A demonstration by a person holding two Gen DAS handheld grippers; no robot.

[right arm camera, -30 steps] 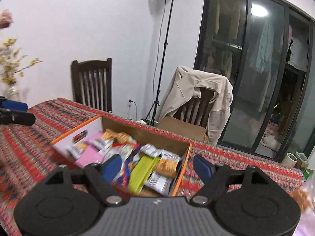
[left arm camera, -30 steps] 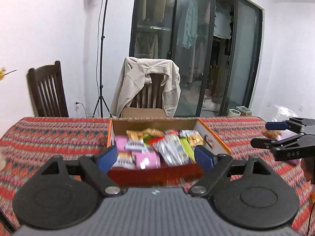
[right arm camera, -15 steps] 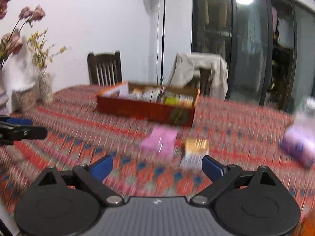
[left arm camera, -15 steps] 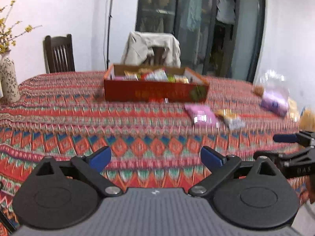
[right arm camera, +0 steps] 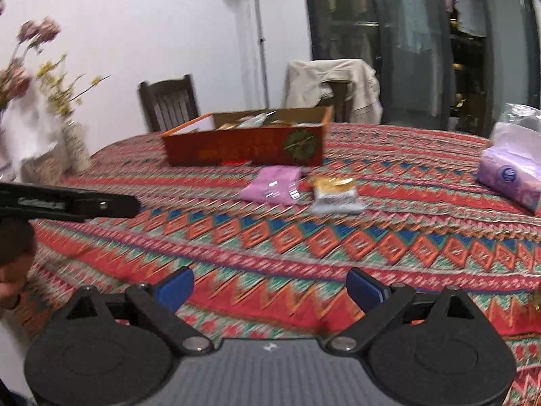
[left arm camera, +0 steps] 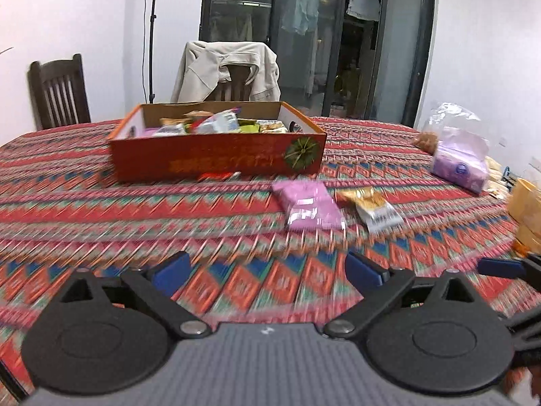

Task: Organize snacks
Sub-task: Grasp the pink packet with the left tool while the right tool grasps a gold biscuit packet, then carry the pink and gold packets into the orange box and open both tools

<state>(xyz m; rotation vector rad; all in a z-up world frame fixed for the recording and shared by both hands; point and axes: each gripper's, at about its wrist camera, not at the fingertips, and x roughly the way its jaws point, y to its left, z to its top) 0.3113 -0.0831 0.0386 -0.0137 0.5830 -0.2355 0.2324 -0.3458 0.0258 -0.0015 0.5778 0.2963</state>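
An orange cardboard box [left arm camera: 216,159] [right arm camera: 243,150] holding several snack packets stands far across the patterned tablecloth. A pink packet [left arm camera: 309,204] [right arm camera: 272,186] and a gold-and-white packet [left arm camera: 372,206] [right arm camera: 334,193] lie side by side on the cloth in front of the box. A small red wrapper [left arm camera: 219,176] lies against the box's front wall. My left gripper [left arm camera: 267,267] hangs low over the near cloth, open, nothing between its fingers. My right gripper [right arm camera: 270,284] is likewise open and empty, well short of the packets.
A purple tissue pack [left arm camera: 460,165] [right arm camera: 510,182] under a clear bag sits at the right. A vase with flowers [right arm camera: 76,145] stands at the left edge. Two wooden chairs stand behind the table, one draped with a beige jacket [left arm camera: 233,67]. Yellow items [left arm camera: 527,203] lie far right.
Both grippers have pulled back from above the box to the table's near side and sunk lower. Their jaws stand a little wider. The two loose packets have come into view.
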